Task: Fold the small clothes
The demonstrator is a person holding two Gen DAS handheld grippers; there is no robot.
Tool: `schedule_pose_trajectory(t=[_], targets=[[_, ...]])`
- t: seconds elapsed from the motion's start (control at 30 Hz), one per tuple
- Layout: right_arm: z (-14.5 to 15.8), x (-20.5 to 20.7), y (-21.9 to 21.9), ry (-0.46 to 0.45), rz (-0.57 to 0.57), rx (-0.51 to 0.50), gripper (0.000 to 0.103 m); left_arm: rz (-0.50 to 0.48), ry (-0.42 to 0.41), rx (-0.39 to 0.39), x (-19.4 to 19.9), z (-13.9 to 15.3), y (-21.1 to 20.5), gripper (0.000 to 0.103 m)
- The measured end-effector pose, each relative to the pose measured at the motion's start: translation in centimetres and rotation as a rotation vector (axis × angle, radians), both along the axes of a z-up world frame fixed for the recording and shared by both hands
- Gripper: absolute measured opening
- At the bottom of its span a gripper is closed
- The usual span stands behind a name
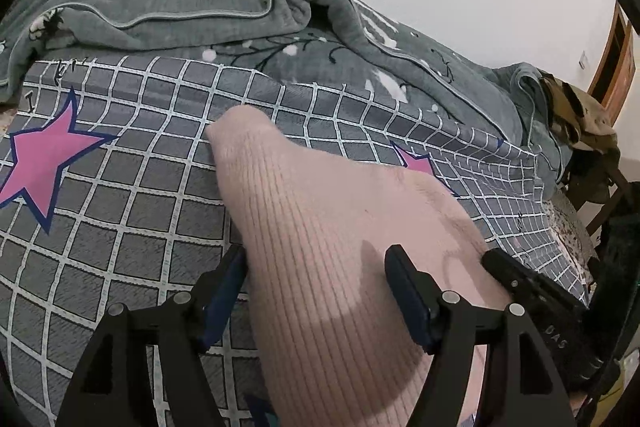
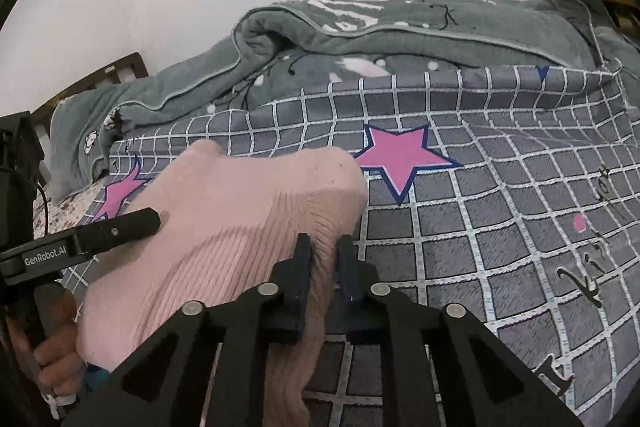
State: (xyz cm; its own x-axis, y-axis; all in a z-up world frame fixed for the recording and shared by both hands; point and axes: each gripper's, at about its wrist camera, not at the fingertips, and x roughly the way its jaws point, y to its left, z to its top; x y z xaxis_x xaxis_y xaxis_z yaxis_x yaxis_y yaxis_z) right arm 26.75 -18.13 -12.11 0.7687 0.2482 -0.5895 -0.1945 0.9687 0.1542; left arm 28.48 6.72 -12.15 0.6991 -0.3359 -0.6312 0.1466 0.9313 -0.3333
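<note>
garment: pink ribbed knit (image 1: 320,267), lying on the grid sheet (image 1: 132,211), near the pink star (image 2: 402,157)
left gripper (image 1: 320,267): jaws wide apart, garment running between them, pads not pressing it
right gripper (image 2: 324,259): nearly closed, pinching the garment's edge on the star side
left hand (image 2: 56,359): on the gripper handle, at the garment's far side from the star
blanket (image 1: 180,15): grey, bunched beyond the garment

one pink garment (image 1: 320,267) (two grippers)
</note>
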Motion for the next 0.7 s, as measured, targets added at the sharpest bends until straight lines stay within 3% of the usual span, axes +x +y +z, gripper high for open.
schedule_pose_trajectory(t=[0.3, 0.37, 0.53, 0.7], targets=[[1.1, -2.9, 1.2, -0.043, 0.086, -0.048, 0.018, -0.002, -0.049, 0.024, -1.5, 0.7, -0.5, 0.071], [1.1, -3.4, 1.8, -0.050, 0.106, -0.074, 0.025, -0.009, -0.066, 0.049, -2.1, 0.7, -0.9, 0.072], [0.6, -3.9, 2.8, -0.058, 0.099, -0.180, 0.026, -0.018, -0.084, 0.090, -3.4, 0.5, -1.5, 0.072], [0.7, -3.8, 1.9, -0.026, 0.086, -0.146, 0.026, -0.014, -0.086, 0.099, -4.3, 0.4, -1.8, 0.073]])
